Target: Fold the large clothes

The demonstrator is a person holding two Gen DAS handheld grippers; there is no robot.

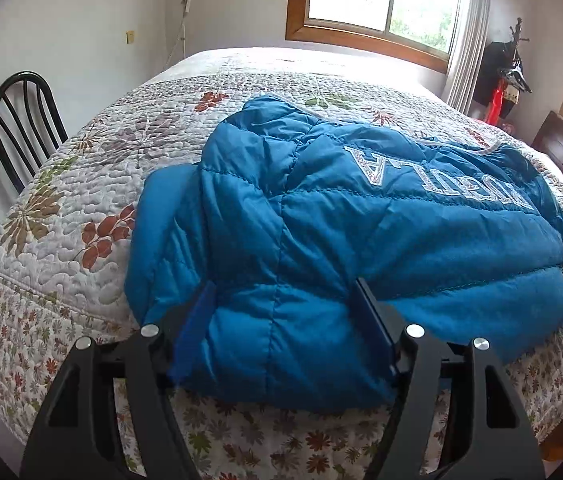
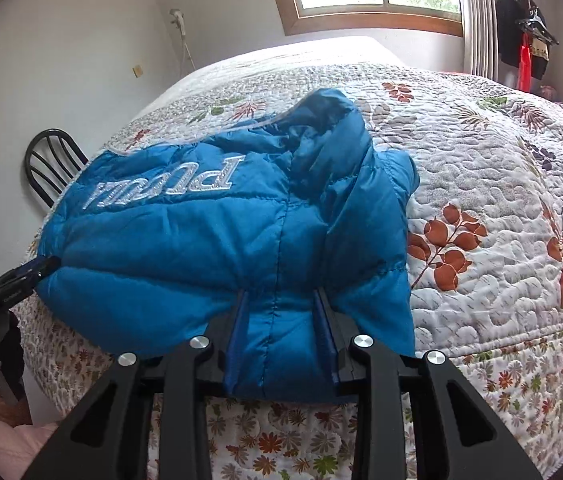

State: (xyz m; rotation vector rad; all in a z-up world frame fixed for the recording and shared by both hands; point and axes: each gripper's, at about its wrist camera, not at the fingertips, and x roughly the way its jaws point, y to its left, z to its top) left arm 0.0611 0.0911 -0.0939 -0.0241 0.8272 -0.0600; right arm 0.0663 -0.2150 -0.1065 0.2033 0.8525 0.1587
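1. The left gripper stands over the near edge of the blue puffer jacket. A thick bunch of padded hem lies between its widely spread fingers, which press into the padding on both sides; I read that as a grip on the near-left part of the hem.
2. The jacket lies on the bed, on a quilted floral cover, at the near edge. Its back is up, its silver lettering reads upside down from here, and its sleeves look tucked in already.
3. The right gripper has a narrower bunch of the same hem between its fingers and is clamped on it, at the near-right part.
4. Judging by this, the step in hand is the lengthwise fold: both near corners are taken, and the far collar end rests flat.
5. The next move would call for lifting both ends together, level with one another, and carrying the hem over towards the collar. The slippery, springy padding may slide or puff back open, so the fold will likely need pressing down.
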